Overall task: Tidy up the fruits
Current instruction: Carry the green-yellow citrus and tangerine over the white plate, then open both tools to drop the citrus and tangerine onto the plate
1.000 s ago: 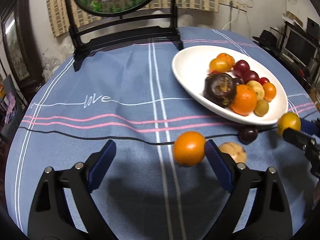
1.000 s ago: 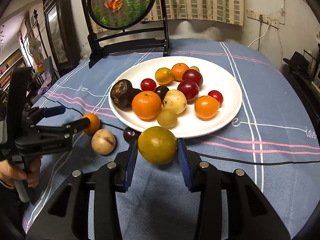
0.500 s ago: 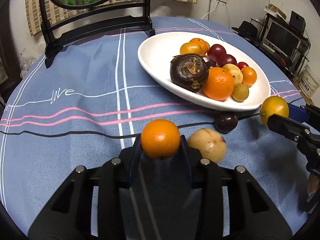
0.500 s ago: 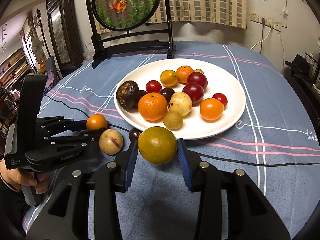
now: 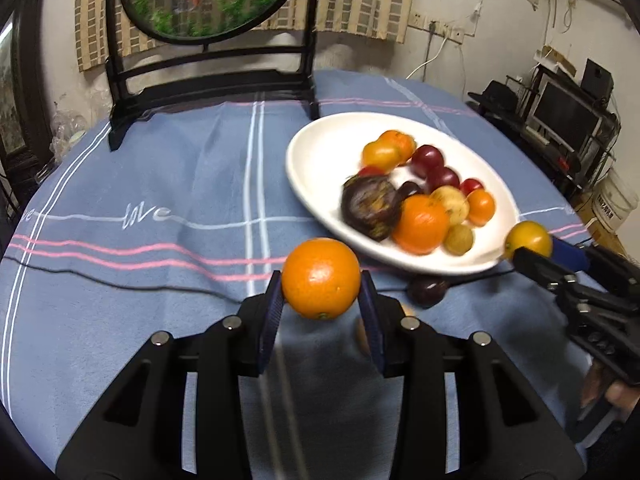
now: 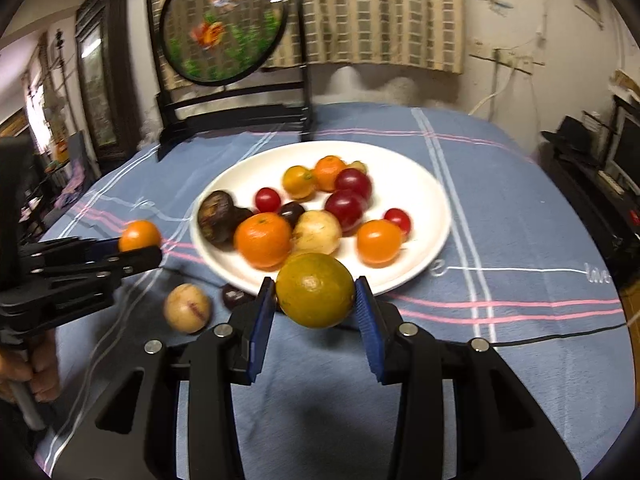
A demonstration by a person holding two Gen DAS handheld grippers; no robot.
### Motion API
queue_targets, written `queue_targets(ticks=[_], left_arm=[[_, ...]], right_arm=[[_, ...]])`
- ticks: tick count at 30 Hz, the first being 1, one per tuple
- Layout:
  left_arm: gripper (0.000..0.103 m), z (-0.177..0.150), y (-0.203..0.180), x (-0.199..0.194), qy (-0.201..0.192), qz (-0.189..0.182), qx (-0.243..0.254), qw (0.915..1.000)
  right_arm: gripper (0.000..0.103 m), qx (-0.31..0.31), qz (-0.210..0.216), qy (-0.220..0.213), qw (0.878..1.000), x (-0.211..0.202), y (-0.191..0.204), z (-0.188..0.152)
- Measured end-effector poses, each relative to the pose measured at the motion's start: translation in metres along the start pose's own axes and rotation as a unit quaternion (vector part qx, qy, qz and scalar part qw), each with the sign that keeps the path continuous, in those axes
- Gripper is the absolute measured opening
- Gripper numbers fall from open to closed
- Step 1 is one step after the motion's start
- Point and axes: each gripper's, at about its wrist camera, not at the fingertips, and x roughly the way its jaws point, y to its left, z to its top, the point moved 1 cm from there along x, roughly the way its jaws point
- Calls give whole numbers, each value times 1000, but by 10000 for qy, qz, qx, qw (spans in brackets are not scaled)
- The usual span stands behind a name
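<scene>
My left gripper [image 5: 321,300] is shut on an orange [image 5: 321,278] and holds it above the blue cloth, left of the white plate [image 5: 316,168]. My right gripper [image 6: 315,302] is shut on a yellow-green citrus [image 6: 315,295] just in front of the plate's near rim [image 6: 432,200]. The plate holds several fruits: oranges, red plums, cherry tomatoes and a dark mangosteen [image 6: 216,216]. A tan fruit [image 6: 187,308] and a dark plum [image 6: 234,295] lie on the cloth beside the plate.
A black stand with a round goldfish screen [image 6: 224,24] stands at the back of the round table. The blue tablecloth [image 5: 160,184] has white and pink stripes. Shelves and a monitor [image 5: 568,120] are off the table's right side.
My left gripper shut on the orange and lifted it off the cloth. My right gripper rose and moved toward the plate with the citrus still in it.
</scene>
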Motion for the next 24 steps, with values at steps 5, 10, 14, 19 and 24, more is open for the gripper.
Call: queue_targets(ticks=[5, 10, 14, 19, 24], left_arm=[[38, 18, -36, -1, -152, -182, 272, 9993], [38, 38, -65, 14, -164, -265, 396, 9987], [38, 46, -74, 31, -57, -276, 359, 9990], [38, 55, -75, 50, 33, -255, 305, 9992], [39, 60, -75, 60, 65, -231, 243, 9994]], right_arm=[[40, 128, -173, -88, 9997, 4, -11, 1], [40, 281, -281, -300, 9988, 5, -19, 4], [40, 450, -301, -313, 9980, 10, -27, 5], [40, 463, -315, -290, 9980, 16, -27, 5], [41, 424, -311, -246, 9983, 24, -25, 9]])
